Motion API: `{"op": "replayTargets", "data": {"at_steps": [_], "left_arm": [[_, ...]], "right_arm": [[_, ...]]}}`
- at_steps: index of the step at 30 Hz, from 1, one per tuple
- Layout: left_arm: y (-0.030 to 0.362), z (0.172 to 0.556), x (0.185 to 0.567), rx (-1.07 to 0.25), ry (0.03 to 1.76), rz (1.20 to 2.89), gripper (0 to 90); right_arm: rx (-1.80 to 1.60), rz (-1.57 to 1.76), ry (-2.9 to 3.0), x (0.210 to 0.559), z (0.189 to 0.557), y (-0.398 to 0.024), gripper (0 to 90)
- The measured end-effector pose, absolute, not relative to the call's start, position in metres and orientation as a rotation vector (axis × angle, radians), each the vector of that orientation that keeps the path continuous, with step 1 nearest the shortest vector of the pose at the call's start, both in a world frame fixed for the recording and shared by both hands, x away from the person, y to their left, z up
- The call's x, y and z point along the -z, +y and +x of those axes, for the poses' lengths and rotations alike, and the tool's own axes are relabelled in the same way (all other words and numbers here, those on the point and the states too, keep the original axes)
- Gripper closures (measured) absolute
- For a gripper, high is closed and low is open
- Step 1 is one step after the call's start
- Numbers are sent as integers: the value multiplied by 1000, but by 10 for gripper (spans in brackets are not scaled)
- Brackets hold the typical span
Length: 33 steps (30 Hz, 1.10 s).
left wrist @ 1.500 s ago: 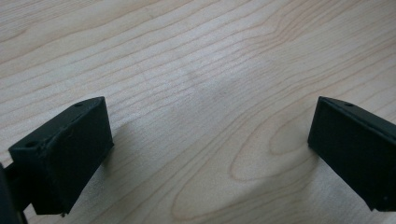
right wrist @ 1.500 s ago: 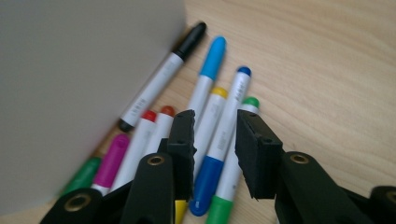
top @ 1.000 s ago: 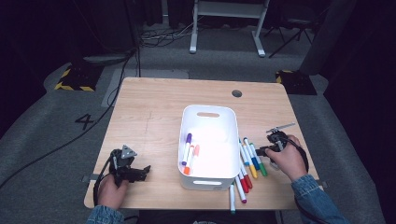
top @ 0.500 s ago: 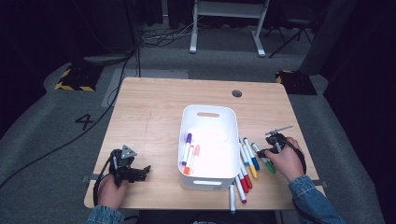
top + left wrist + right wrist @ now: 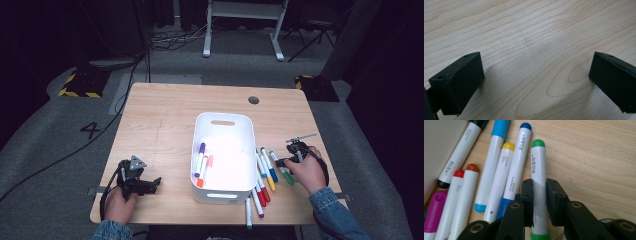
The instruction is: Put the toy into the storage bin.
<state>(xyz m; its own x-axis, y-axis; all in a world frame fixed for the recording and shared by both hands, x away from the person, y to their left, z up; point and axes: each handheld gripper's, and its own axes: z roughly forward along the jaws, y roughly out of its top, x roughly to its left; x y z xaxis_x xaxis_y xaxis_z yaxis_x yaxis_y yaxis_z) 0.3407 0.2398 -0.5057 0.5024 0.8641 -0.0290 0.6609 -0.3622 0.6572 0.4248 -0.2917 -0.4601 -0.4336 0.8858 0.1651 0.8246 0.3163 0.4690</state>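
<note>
Here the right gripper [image 5: 539,202] has just been closing, and its pads now pinch the green marker [image 5: 539,182] across the barrel, below the middle toward the tail end. That marker lies on the table [image 5: 165,115] just right of the white bin [image 5: 222,150], outermost in a row of markers [image 5: 265,172] beside the bin's right wall; two more rest inside the bin. The marker looks light, stiff and smooth, so a round plastic barrel may roll or swing between flat pads; a hold nearer its middle would likely balance better. The left gripper [image 5: 139,181] sits well left of the bin, jaws spread wide over bare wood.
</note>
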Motion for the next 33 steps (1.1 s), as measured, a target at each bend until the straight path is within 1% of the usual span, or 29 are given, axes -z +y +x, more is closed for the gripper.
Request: {"op": "replayTargets", "data": {"at_steps": [3,14,33], "left_arm": [[240,341,506,-430,1245,2135,0],[240,341,506,-434,1246,2135,0],[240,341,506,-428,1244,2135,0]], "right_arm": [[-771,1598,2442,455,424,-292,767],[-979,1539,2438,419,412,-288,766],[-1222,1326,2480,356,381,-254,766]]}}
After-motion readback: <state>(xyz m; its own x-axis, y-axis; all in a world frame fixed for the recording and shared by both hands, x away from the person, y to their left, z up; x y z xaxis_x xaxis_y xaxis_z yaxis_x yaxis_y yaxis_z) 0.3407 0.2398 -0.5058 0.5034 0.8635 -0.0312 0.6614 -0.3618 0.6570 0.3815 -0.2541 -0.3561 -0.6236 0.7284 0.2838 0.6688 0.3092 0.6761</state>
